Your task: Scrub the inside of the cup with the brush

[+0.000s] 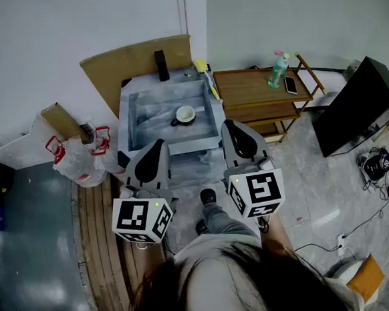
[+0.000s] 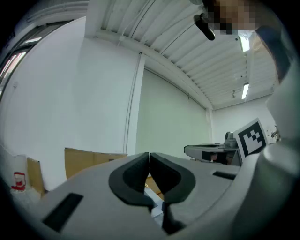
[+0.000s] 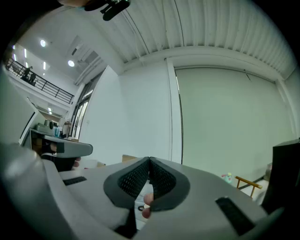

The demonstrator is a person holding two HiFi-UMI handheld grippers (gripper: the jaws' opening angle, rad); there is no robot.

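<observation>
The head view looked steeply down over the left gripper (image 1: pixel 159 146) and right gripper (image 1: pixel 232 125), whose level views shared the wall (image 3: pixel 220 122) ahead.

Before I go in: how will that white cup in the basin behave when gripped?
The cup looks rigid, probably ceramic, so likely breakable if knocked against the basin. Standing mouth-up, it shouldn't roll, but may slide on the smooth-looking basin floor when pushed.

The left gripper (image 2: pixel 149 155) pointed level, its jaws pressed together with nothing between them. Far beyond rose a white wall (image 2: pixel 56 93), a cardboard sheet (image 2: pixel 89 160) against it at the left. The right gripper (image 2: pixel 188 150) hung near, at the right.
</observation>
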